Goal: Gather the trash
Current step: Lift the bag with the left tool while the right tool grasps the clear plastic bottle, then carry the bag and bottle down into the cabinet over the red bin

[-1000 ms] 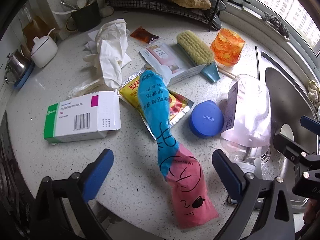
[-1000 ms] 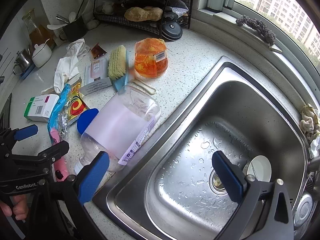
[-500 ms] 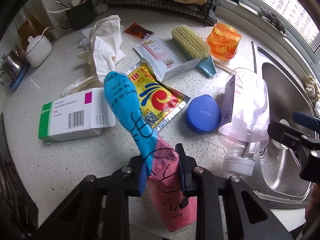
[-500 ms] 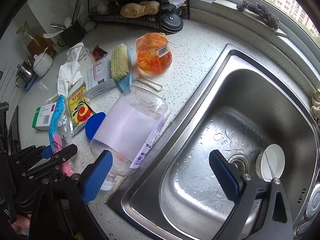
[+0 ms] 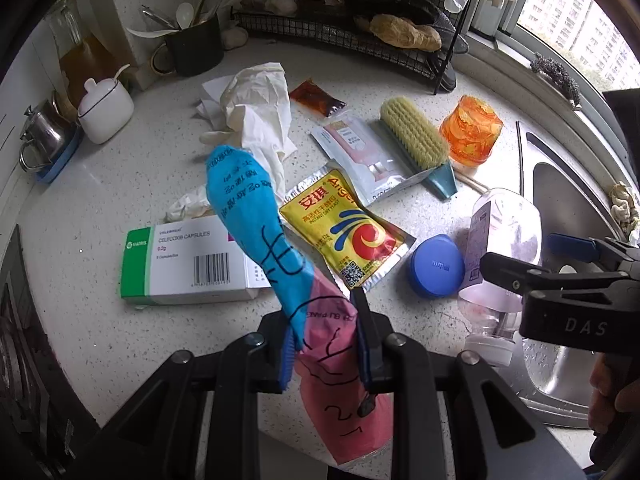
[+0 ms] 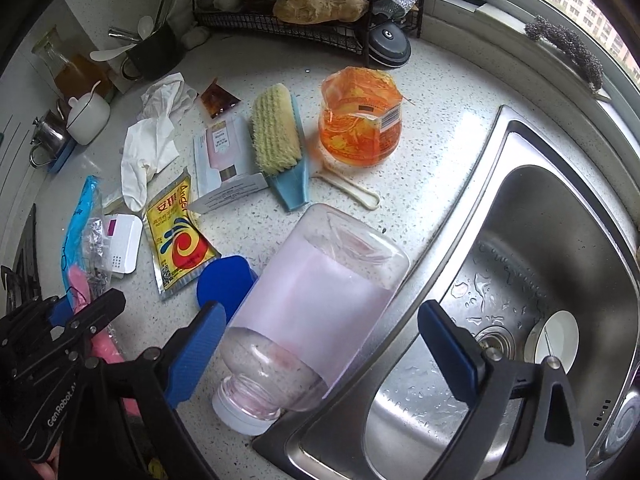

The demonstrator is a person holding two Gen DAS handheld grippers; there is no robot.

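My left gripper (image 5: 324, 344) is shut on a long blue-and-pink snack wrapper (image 5: 248, 208), pinched at its middle. The blue end sticks up over the white-and-green medicine box (image 5: 188, 260); the pink end hangs below the fingers. My right gripper (image 6: 318, 318) is open and straddles a clear plastic bottle with a pale pink label (image 6: 328, 280), which lies on its side at the sink's edge with its cap towards me. The pads stand apart from the bottle. A yellow yeast packet (image 5: 344, 236) and a blue lid (image 5: 436, 266) lie between the two grippers.
Further back on the speckled counter (image 5: 100, 200) lie a white glove (image 5: 256, 120), a sauce sachet (image 5: 316, 98), a white pouch (image 5: 356, 148), a scrubbing brush (image 5: 412, 140) and an orange container (image 5: 470, 136). The steel sink (image 6: 540, 220) is on the right, a wire rack (image 6: 320, 36) behind.
My left gripper closed on the wrapper and raised it off the yellow packet. My right gripper slid left from over the sink until it straddled the bottle.
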